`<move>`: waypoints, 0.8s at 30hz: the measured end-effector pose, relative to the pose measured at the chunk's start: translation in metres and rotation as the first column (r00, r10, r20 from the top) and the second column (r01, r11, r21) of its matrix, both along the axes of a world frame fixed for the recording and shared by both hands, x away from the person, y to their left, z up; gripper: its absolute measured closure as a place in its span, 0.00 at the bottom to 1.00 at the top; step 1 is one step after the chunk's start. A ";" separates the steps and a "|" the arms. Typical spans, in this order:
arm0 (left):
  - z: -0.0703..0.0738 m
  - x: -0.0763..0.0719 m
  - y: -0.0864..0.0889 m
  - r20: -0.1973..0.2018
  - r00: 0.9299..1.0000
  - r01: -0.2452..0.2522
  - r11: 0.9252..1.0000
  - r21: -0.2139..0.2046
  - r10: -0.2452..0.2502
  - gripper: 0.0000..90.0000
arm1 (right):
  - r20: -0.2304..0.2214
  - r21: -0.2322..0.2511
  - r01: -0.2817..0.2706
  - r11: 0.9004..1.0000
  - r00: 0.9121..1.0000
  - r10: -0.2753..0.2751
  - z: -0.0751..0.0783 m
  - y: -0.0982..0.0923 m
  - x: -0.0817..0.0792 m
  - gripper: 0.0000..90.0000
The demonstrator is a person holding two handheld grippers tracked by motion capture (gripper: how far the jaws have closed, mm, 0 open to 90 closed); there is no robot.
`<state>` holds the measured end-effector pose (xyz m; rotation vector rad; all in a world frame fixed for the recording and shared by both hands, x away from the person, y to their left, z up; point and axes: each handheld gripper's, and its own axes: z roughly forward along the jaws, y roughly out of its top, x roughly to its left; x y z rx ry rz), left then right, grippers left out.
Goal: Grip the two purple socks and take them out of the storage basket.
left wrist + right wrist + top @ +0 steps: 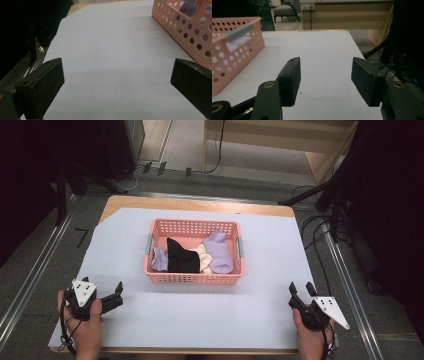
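Both released and empty — left tongs [116, 295] lower left, right tongs [299, 292] lower right on the desk [260, 270] — likely poised for the socks [218, 251] in the pink basket [192, 279], frame centre.

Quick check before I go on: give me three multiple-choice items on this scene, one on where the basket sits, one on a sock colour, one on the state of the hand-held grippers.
1. The pink perforated plastic basket sits
A. mid-table, between both hand-held grippers
B. on the floor
C. at the table's left edge

2. The sock lying between the purple socks and the cream one is
A. red
B. black
C. green

3. The left hand-held gripper and right hand-held gripper are
A. both shut on socks
B. both open, holding nothing
C. one open, one shut

Answers: 1 A, high view shows it centred; 2 B, plainly black; 3 B, jaws stand apart over bare table.
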<state>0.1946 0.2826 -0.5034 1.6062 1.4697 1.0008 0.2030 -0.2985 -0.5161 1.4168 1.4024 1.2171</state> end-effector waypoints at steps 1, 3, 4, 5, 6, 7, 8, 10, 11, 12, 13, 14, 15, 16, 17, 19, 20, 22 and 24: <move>0.000 0.000 0.000 0.000 1.000 0.000 1.000 0.000 0.000 0.00 | 0.000 0.000 0.000 1.000 1.000 0.000 0.000 0.000 0.000 0.47; 0.000 -0.001 0.000 0.018 1.000 0.003 1.000 -0.006 -0.003 0.00 | 0.014 0.036 -0.031 0.999 0.999 0.030 0.010 0.007 0.001 0.51; -0.001 -0.002 0.000 0.025 1.000 0.006 1.000 -0.005 -0.006 0.00 | 0.014 0.036 -0.031 0.999 0.999 0.030 0.010 0.007 0.001 0.51; -0.001 -0.004 -0.001 0.040 0.999 0.010 1.000 0.007 -0.010 0.00 | 0.012 0.051 -0.050 0.997 0.999 0.049 0.017 0.013 0.003 0.52; -0.001 -0.004 -0.001 0.040 0.999 0.010 1.000 0.007 -0.010 0.00 | 0.012 0.051 -0.050 0.997 0.999 0.049 0.017 0.013 0.003 0.52; -0.001 -0.004 -0.002 0.045 0.999 0.010 1.000 0.010 -0.010 0.00 | 0.003 0.052 -0.077 0.996 0.997 0.077 0.024 0.021 0.007 0.54; -0.001 -0.005 -0.002 0.049 0.999 0.014 1.000 0.013 -0.015 0.00 | 0.003 0.052 -0.077 0.996 0.997 0.077 0.024 0.021 0.007 0.54; -0.001 -0.005 -0.002 0.053 0.998 0.018 1.000 0.013 -0.019 0.00 | -0.024 0.043 -0.126 0.991 0.992 0.127 0.033 0.034 0.016 0.56; -0.001 -0.005 -0.002 0.053 0.998 0.018 1.000 0.013 -0.019 0.00 | -0.024 0.043 -0.126 0.991 0.992 0.127 0.033 0.034 0.016 0.56; -0.001 -0.005 -0.002 0.057 0.998 0.017 1.000 0.013 -0.017 0.00 | -0.033 0.043 -0.146 0.988 0.988 0.148 0.039 0.044 0.022 0.57; -0.001 -0.005 -0.002 0.057 0.998 0.017 1.000 0.013 -0.017 0.00 | -0.033 0.043 -0.146 0.988 0.988 0.148 0.039 0.044 0.022 0.57; -0.001 -0.006 -0.002 0.056 0.998 0.018 1.000 0.016 -0.019 0.00 | -0.034 0.048 -0.169 0.985 0.985 0.170 0.045 0.055 0.028 0.56; -0.001 -0.006 -0.002 0.054 0.998 0.023 1.000 0.021 -0.024 0.00 | -0.035 0.048 -0.174 0.984 0.984 0.176 0.046 0.058 0.030 0.56; -0.001 -0.006 -0.002 0.053 0.998 0.025 0.999 0.023 -0.026 0.00 | -0.039 0.053 -0.181 0.982 0.982 0.183 0.048 0.064 0.033 0.57; -0.001 -0.005 -0.002 0.058 0.998 0.028 0.999 0.026 -0.029 0.00 | -0.044 0.058 -0.189 0.980 0.980 0.192 0.051 0.069 0.036 0.57; -0.001 -0.006 -0.003 0.056 0.998 0.029 0.999 0.028 -0.031 0.00 | -0.043 0.062 -0.201 0.978 0.978 0.204 0.052 0.074 0.038 0.57; -0.001 -0.006 -0.003 0.055 0.998 0.030 0.999 0.030 -0.031 0.00 | -0.038 0.061 -0.209 0.976 0.977 0.212 0.054 0.078 0.041 0.58; -0.001 -0.006 -0.003 0.061 0.998 0.028 0.999 0.028 -0.030 0.00 | -0.040 0.066 -0.238 0.969 0.970 0.241 0.059 0.094 0.049 0.60; -0.001 -0.006 -0.003 0.064 0.998 0.028 0.999 0.026 -0.030 0.00 | -0.039 0.063 -0.249 0.966 0.967 0.252 0.060 0.098 0.052 0.60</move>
